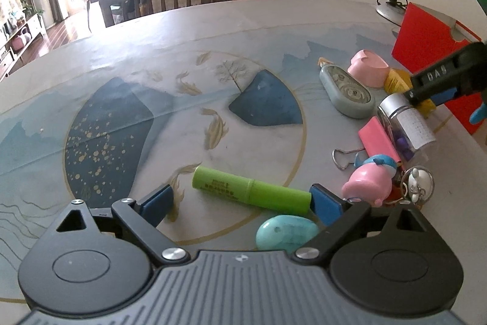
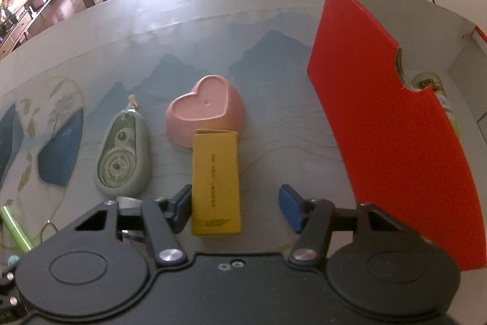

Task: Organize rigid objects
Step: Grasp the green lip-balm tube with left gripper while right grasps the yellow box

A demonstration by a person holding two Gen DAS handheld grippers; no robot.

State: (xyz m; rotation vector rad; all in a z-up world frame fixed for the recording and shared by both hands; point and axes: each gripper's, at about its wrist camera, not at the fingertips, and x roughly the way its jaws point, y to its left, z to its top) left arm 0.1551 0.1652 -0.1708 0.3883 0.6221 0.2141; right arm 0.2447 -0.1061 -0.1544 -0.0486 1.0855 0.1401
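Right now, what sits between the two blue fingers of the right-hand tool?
In the right wrist view, a yellow box lies between the right gripper's fingers. It sits against the left finger, with bare table before the other.

Left gripper point(image 1: 240, 203) gapes wide around the green tube point(image 1: 251, 190).

Red box point(image 2: 380, 99) hides most of bottle point(image 2: 432, 84) inside.
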